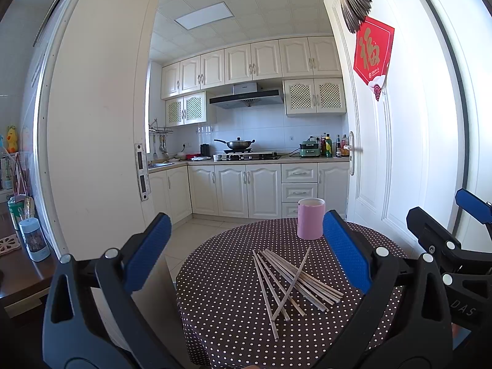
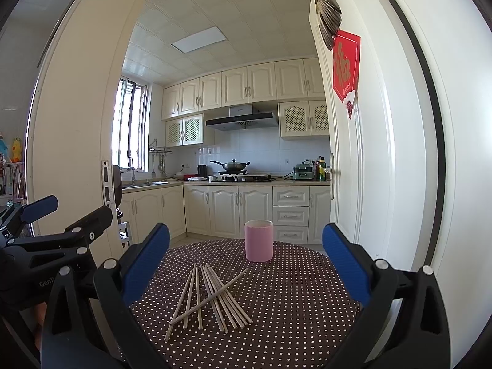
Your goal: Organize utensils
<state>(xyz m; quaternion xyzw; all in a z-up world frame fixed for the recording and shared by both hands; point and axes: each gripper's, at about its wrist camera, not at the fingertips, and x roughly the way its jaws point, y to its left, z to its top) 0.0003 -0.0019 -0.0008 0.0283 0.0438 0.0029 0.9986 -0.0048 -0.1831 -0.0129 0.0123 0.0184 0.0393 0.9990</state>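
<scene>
Several pale wooden chopsticks lie in a loose crossed pile on a round table with a brown white-dotted cloth. A pink cylindrical cup stands upright behind them at the table's far edge. My left gripper is open and empty, held above the near side of the table. In the right wrist view the chopsticks and the pink cup lie ahead of my right gripper, which is open and empty. Each gripper also shows at the side of the other's view.
An open white door with a red paper sign stands right of the table. A white door frame is on the left. A wooden side table with a small blue bottle is at far left. Kitchen cabinets lie beyond.
</scene>
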